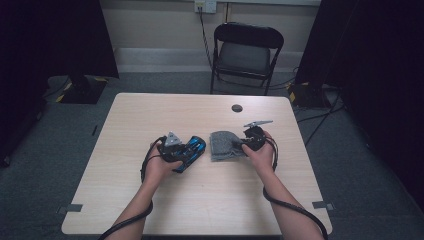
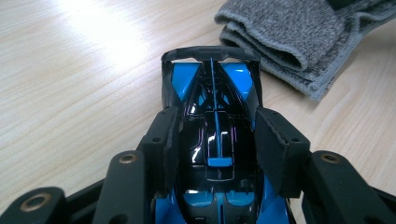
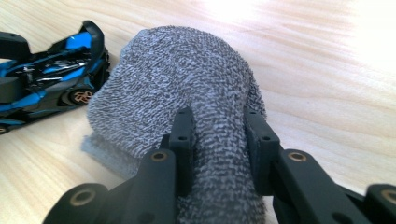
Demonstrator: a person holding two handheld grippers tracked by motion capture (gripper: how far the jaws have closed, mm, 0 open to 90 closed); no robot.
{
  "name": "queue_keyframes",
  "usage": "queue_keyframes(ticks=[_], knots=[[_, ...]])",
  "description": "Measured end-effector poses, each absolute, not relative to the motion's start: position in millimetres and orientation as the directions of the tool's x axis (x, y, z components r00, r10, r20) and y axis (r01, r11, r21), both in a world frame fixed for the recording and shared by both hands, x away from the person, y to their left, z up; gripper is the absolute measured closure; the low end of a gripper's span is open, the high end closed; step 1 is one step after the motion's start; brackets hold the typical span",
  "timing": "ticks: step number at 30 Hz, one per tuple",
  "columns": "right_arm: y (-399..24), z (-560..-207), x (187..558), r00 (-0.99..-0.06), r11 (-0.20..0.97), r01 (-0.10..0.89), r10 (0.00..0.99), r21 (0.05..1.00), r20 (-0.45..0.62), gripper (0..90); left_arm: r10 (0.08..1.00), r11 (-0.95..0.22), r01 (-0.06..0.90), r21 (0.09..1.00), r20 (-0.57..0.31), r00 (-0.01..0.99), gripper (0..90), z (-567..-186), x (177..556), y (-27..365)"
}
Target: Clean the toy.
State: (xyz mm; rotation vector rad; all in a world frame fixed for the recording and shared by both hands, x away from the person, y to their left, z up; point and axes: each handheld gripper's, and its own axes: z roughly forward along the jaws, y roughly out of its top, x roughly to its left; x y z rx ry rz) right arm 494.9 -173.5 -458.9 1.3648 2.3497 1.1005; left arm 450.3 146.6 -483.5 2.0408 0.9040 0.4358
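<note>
On the left, your left gripper (image 1: pixel 186 152) was clamped on the blue and black toy car (image 1: pixel 192 149), its two pads pressed against the sides of the car's glossy cabin (image 2: pixel 215 140). The car sat low over the pale wooden table (image 1: pixel 150 115), its rear wing (image 2: pixel 211 52) pointing toward the grey cloth (image 1: pixel 224 145). The cloth lay folded just beside the car, near the middle of the table. On the right, your right gripper (image 1: pixel 239 145) was closed on a bunched fold of that cloth (image 3: pixel 187 93), the fabric pinched between its pads and humped up ahead of them. Beyond the table stood a black folding chair (image 1: pixel 246 52).
</note>
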Motion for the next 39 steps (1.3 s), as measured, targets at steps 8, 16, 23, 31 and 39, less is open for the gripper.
queue_keyframes(ticks=[8, 16, 23, 31, 39], knots=[[-183.0, -450.1, 479.8, -0.588, 0.284, 0.633, 0.782, 0.72, 0.208, 68.6, 0.733, -0.394, 0.446, 0.804, -0.018, 0.68, 51.3, -482.4, 451.1, 145.9], [-178.8, -445.2, 457.5, -0.667, 0.311, 0.591, 0.707, 0.745, 0.235, 68.6, 0.734, -0.385, 0.454, 0.804, -0.031, 0.678, 51.3, -482.7, 451.1, 144.9], [-164.4, -441.9, 437.4, -0.729, 0.338, 0.561, 0.635, 0.756, 0.257, 68.6, 0.734, -0.388, 0.456, 0.801, -0.031, 0.679, 51.3, -482.3, 451.1, 144.9], [-142.0, -443.0, 415.3, -0.799, 0.416, 0.53, 0.536, 0.739, 0.272, 68.7, 0.735, -0.393, 0.448, 0.803, -0.018, 0.677, 51.3, -482.3, 451.0, 145.2], [-112.9, -460.1, 404.8, -0.834, 0.472, 0.513, 0.472, 0.717, 0.286, 68.6, 0.735, -0.388, 0.449, 0.805, -0.024, 0.678, 51.3, -482.7, 450.7, 145.0]])
